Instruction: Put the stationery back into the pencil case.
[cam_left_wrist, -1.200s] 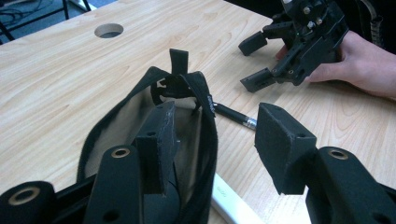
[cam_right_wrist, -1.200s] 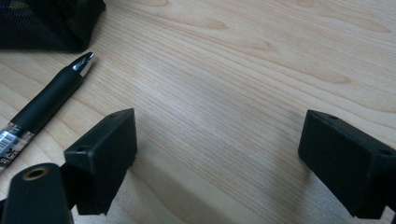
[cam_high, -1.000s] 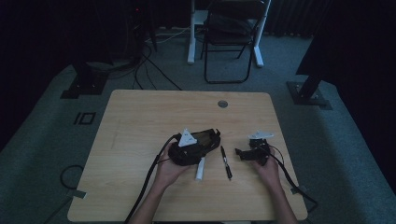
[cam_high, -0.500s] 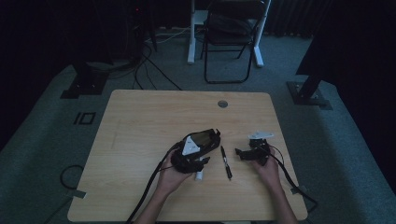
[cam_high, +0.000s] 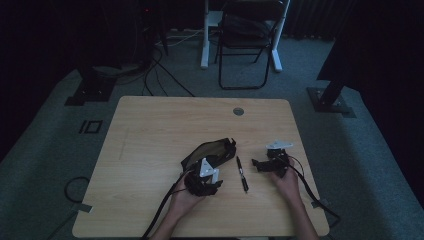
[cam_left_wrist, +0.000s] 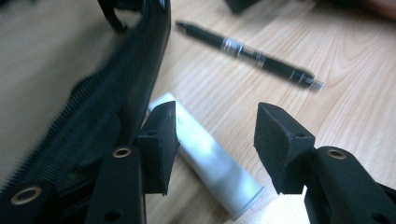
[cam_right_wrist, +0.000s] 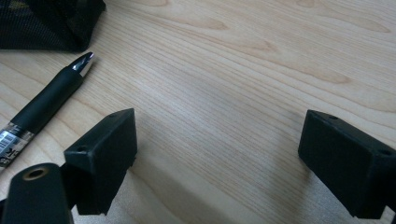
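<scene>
Two open jaws of the left tool (cam_left_wrist: 215, 144) straddle, without pressing, a small white tube (cam_left_wrist: 210, 163) lying on the table (cam_left_wrist: 327, 93) against the black mesh pouch (cam_left_wrist: 112, 107); probably light, rigid and slippery, it is best pinched mid-barrel.

Seen from above: a wooden table (cam_high: 150, 130) on grey carpet. Near the table's front middle, a black mesh pouch (cam_high: 212, 151), lying flat. Just in front of the pouch, the left gripper (cam_high: 204, 182), held by a hand, with a grey plate on top. Just right of the pouch, a black pen (cam_high: 242, 173), apart from it. Further right of the pouch, beyond the pen, the right gripper (cam_high: 270, 165), resting on the table. Well behind the pouch, past the table's far edge, a folding chair (cam_high: 247, 45).
</scene>
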